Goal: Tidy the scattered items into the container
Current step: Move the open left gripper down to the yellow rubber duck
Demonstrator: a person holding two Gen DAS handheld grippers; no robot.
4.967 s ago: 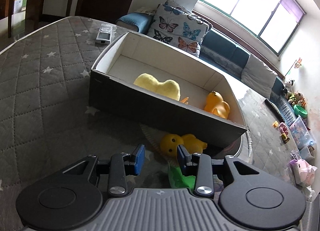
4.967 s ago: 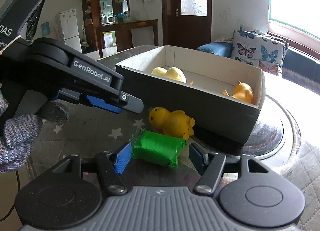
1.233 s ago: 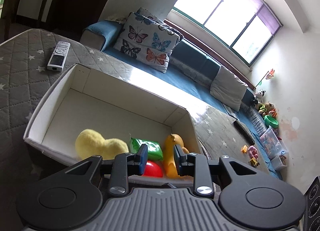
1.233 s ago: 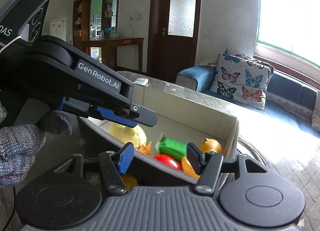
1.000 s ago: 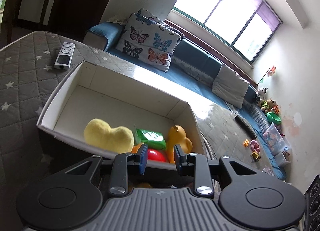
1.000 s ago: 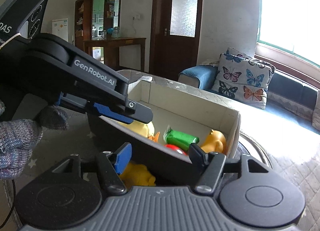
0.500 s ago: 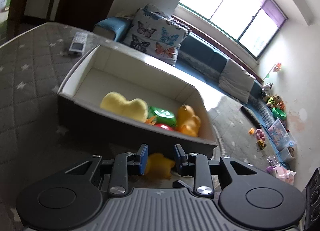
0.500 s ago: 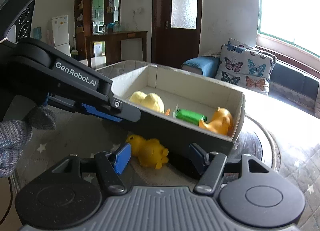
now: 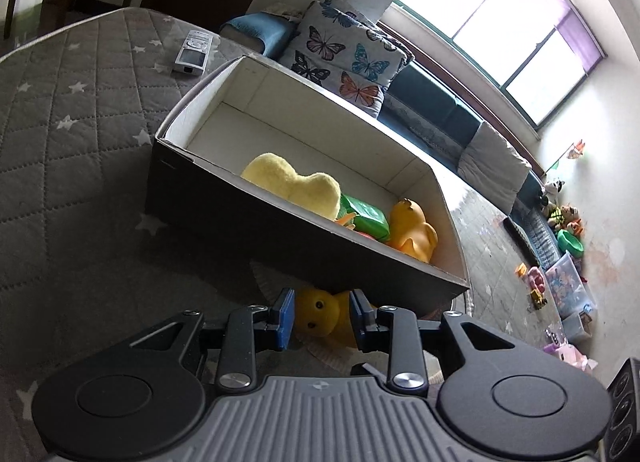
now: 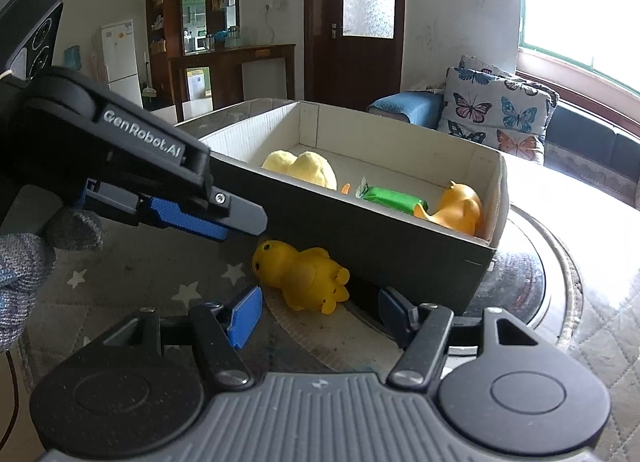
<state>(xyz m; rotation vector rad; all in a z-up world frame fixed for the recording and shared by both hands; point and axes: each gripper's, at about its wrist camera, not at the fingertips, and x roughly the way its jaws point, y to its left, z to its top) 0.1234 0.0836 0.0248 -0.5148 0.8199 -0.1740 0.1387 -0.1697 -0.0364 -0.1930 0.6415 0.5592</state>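
**Last duck still outside the box**

On the grey star-quilted surface (image 9: 60, 166), the yellow duck (image 10: 300, 274) lies against the box (image 9: 248, 222). The left tongs (image 9: 320, 316) are opening, the duck's head between the pads, untouched. The right tongs (image 10: 316, 312) hang released, empty. Butterfly cushion (image 9: 344, 54) and window (image 9: 500, 22) behind.

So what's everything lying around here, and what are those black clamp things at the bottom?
Dark cardboard box, white inside: one, on the grey star-patterned quilted cover.
Pale yellow plush toy: one, in the box.
Green packet: one, in the box.
Orange rubber duck: one, in the box.
Yellow rubber duck: one, outside against the box's front wall.
Grey remote control: one, behind the box.
Butterfly cushion: one, on the sofa.
Left gripper: fingers opening around the yellow duck's head.
Right gripper: open, empty.
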